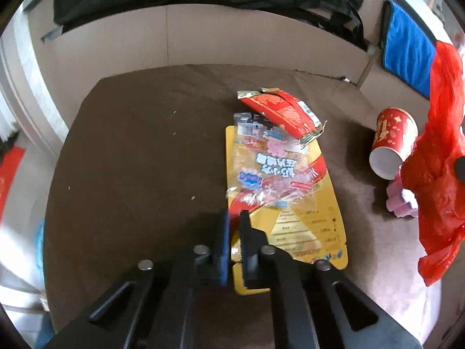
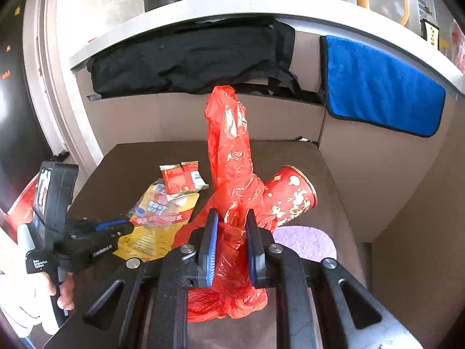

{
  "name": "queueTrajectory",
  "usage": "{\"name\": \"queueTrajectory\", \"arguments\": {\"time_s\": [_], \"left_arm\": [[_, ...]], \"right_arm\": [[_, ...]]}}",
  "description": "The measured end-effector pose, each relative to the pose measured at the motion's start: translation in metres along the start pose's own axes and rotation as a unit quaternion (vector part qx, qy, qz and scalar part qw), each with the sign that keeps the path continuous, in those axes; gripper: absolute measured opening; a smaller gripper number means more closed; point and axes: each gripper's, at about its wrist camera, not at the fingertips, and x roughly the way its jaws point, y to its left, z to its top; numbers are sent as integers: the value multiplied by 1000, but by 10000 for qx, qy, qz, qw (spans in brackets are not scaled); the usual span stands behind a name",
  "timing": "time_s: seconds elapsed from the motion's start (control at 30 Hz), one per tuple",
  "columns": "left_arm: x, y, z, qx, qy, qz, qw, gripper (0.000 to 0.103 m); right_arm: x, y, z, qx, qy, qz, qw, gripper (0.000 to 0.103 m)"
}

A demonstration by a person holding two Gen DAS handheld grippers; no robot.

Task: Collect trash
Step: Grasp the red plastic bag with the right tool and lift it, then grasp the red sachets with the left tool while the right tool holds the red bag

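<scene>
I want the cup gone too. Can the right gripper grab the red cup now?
Probably not yet: the right gripper is shut on the red bag, so it has no free jaws, and that bag drapes before the cup.

Red bag (image 2: 232, 151): thin, crinkled, glossy plastic film. Yellow pouch (image 1: 314, 232): glossy laminate, under clear wrapper (image 1: 261, 157) at its 12 o'clock end. Cup (image 1: 392, 142): printed paper. Counter (image 1: 130, 160): matt brown cloth. Blue towel (image 2: 377, 87): plush.
</scene>
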Motion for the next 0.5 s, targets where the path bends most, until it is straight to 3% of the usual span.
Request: {"name": "queueTrajectory", "arguments": {"time_s": [0.3,0.5], "left_arm": [[-52,25,-7,285,-495,34,9984,0],[-59,21,7,436,-456,-509,9967,4]], "right_arm": [[-7,3,0,29,-40,178,9998,15],[-8,2,-6,-23,-60,142,9999,15]]}}
